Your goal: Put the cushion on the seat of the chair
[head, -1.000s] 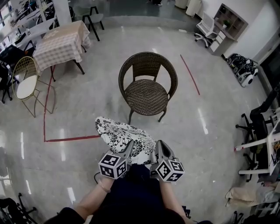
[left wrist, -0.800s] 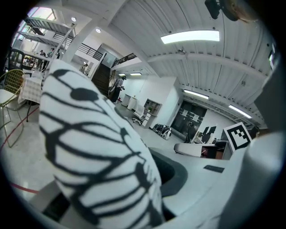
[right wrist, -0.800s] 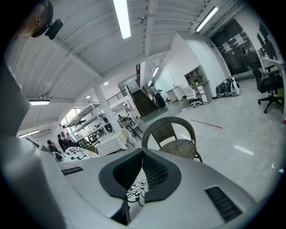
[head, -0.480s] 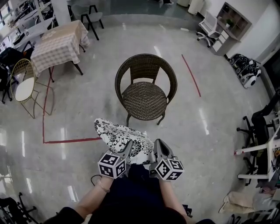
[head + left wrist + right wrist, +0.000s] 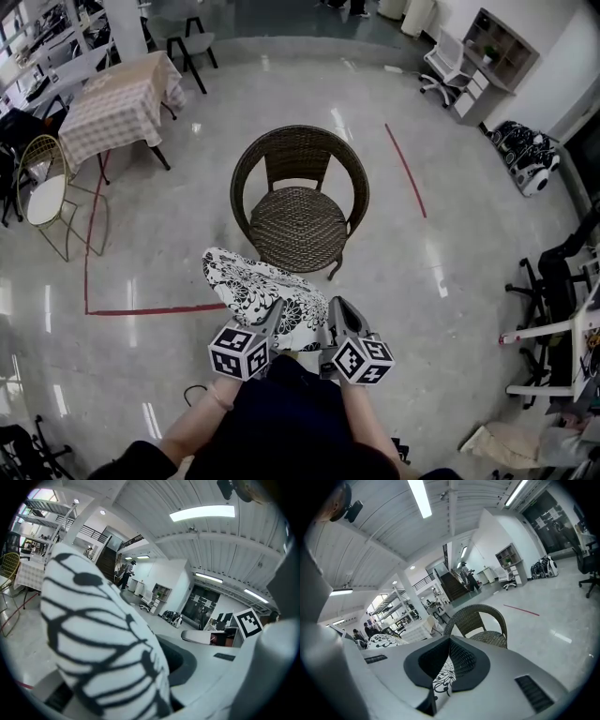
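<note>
Since a second ago the chair [image 5: 300, 155] has come closer in the head view. The cushion [image 5: 262, 292] is now held in the air just before the front edge of the bare seat [image 5: 298, 230] and not yet over it, so I judge the carrying nearly finished. The left tongs [image 5: 277, 317] and the right tongs [image 5: 337, 317] are both closed on the cushion's near edge. In the left gripper view the patterned cloth covers the pads, and the cushion hides one front leg of the chair.
</note>
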Tool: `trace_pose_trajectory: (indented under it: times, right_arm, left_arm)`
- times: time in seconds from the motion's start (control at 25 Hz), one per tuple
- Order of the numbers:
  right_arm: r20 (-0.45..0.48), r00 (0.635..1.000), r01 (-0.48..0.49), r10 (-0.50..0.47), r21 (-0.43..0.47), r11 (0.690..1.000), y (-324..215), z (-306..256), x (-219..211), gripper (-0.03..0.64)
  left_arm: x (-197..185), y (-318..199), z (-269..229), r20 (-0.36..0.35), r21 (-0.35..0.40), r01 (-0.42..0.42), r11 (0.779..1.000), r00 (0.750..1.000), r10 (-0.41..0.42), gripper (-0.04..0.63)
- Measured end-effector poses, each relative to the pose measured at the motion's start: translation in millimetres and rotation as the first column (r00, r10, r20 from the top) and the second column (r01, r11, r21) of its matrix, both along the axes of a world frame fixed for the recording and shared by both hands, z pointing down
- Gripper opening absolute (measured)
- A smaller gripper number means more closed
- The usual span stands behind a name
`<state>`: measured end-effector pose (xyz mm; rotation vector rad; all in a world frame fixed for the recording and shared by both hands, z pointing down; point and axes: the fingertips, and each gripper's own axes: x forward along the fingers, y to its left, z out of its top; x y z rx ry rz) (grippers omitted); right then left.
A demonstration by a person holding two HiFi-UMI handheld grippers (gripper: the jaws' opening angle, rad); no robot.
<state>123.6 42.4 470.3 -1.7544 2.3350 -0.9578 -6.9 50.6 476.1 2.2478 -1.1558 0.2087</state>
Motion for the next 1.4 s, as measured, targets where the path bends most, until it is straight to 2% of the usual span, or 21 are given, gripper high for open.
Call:
trace_pose_trajectory:
  times: [0.16,0.44,0.72,0.88,1.4]
  right_arm:
    - [0.006,1.000,0.001,-0.001,0.006,1.000,-10,2,14,-0.006]
    - [0.020,1.000,-0.004,0.004,0.000,1.000,-20,4,19,-0.006]
    - [0.058,0.998,0.004,-0.002,-0.039,0.999,-18,16,12,-0.006]
    - [0.062,0.998,0.004,0.000,-0.071,0.997,-22,24,13,-0.006]
    - [0.033,0.999,0.001,0.001,-0.074,0.997,-90,23,23,-0.006]
  left_arm:
    - [13,-7,2,-0.002,0.004,0.004,1.000,1.000,-0.004,0.034]
    - [13,-13,4,0.013,-0.007,0.019,1.000,1.000,-0.019,0.034]
    - [10,-13,17,0.047,-0.057,0.037,0.998,0.998,-0.034,0.034]
    - [15,-21,19,0.044,-0.070,0.027,0.997,0.999,-0.024,0.034]
    - [29,-83,21,0.025,-0.092,0.004,0.996,1.000,-0.002,0.034]
